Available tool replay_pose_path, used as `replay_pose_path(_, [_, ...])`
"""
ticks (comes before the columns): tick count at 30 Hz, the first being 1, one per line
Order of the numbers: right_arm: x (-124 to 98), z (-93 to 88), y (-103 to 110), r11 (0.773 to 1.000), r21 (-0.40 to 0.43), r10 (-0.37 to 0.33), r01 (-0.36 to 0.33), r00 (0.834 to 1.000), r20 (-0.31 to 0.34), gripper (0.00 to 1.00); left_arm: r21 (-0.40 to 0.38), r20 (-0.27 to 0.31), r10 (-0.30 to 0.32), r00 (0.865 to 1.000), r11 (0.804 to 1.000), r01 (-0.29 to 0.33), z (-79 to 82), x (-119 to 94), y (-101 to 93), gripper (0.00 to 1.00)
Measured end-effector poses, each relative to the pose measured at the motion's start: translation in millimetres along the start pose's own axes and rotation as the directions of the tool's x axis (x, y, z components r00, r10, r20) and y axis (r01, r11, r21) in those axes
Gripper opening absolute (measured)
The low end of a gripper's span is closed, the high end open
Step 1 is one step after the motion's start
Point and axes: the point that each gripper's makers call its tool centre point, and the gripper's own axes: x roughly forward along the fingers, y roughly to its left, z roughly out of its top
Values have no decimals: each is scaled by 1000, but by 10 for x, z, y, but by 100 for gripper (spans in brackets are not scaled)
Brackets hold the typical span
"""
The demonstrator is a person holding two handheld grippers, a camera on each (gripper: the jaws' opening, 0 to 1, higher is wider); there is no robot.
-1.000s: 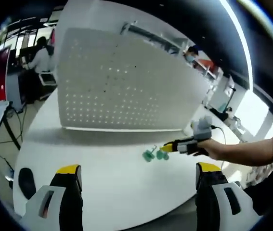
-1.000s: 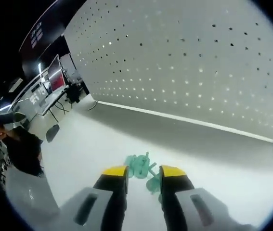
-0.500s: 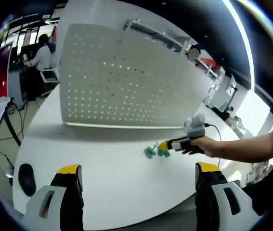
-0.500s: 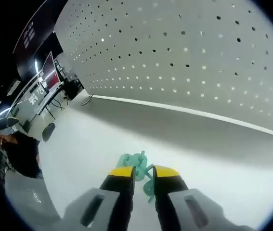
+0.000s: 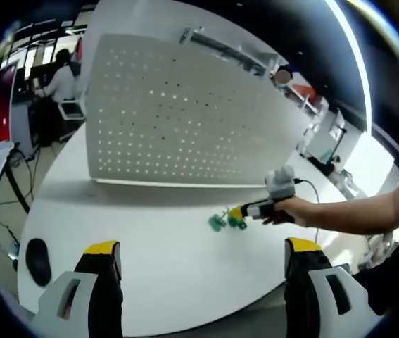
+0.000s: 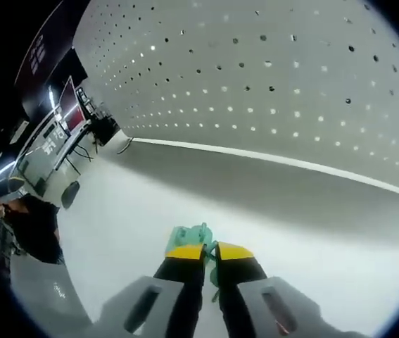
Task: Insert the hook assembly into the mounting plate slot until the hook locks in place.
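Note:
A green plastic hook assembly (image 6: 192, 236) lies on the white table (image 6: 129, 218) in front of a tall white perforated mounting plate (image 6: 269, 77). My right gripper (image 6: 209, 251) is shut on the hook assembly, its yellow-tipped jaws nearly touching. In the left gripper view the hook assembly (image 5: 222, 222) and the right gripper (image 5: 243, 213), held in a person's hand (image 5: 294, 211), sit right of centre below the mounting plate (image 5: 178, 116). My left gripper (image 5: 203, 253) stands open near the table's front edge, nothing between its fingers.
A dark mouse (image 5: 37, 259) lies at the table's left edge. A seated person (image 5: 57, 81) and desks with monitors (image 6: 58, 137) stand beyond the table on the left. Bare tabletop (image 5: 157, 267) spreads in front of the plate.
My right gripper's jaws have closed from a wide gap onto the hook assembly. The left gripper has stayed still and open.

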Motion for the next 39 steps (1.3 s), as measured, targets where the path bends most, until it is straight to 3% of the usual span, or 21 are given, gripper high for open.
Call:
replay_pose_path(5, [-107, 114, 1, 999, -42, -23, 25, 998, 51, 1, 3, 0, -1, 1000, 1000, 1, -8, -5, -9, 97])
replay_pose_path(14, [-258, 245, -48, 999, 7, -50, 50, 992, 115, 0, 14, 4, -14, 1000, 1000, 14, 24, -13, -67, 97])
replay_pose_path(21, [-522, 533, -37, 997, -8, -69, 72, 975, 212, 0, 33, 9, -23, 1000, 999, 23, 53, -33, -124, 97])
replay_pose_path(24, [-661, 673, 19, 997, -19, -63, 71, 964, 257, 0, 41, 11, -27, 1000, 999, 27, 64, -33, -157, 97])
replay_pose_path(25, [-743, 762, 43, 996, -30, -68, 80, 953, 295, 0, 45, 12, -30, 999, 999, 30, 70, -31, -176, 97])
replay_pose_path(28, [-917, 899, 112, 987, -105, -78, 120, 938, 339, 0, 57, 14, -37, 999, 998, 36, 91, -24, -227, 97])
replay_pose_path(35, [-1299, 1117, 423, 990, -114, -22, 78, 902, 431, 0, 78, 29, -55, 998, 996, 53, 176, -12, -338, 97])
replay_pose_path(39, [-1531, 1229, 708, 977, -197, 28, 78, 874, 485, 0, 101, 37, -59, 998, 993, 55, 226, 0, -386, 98])
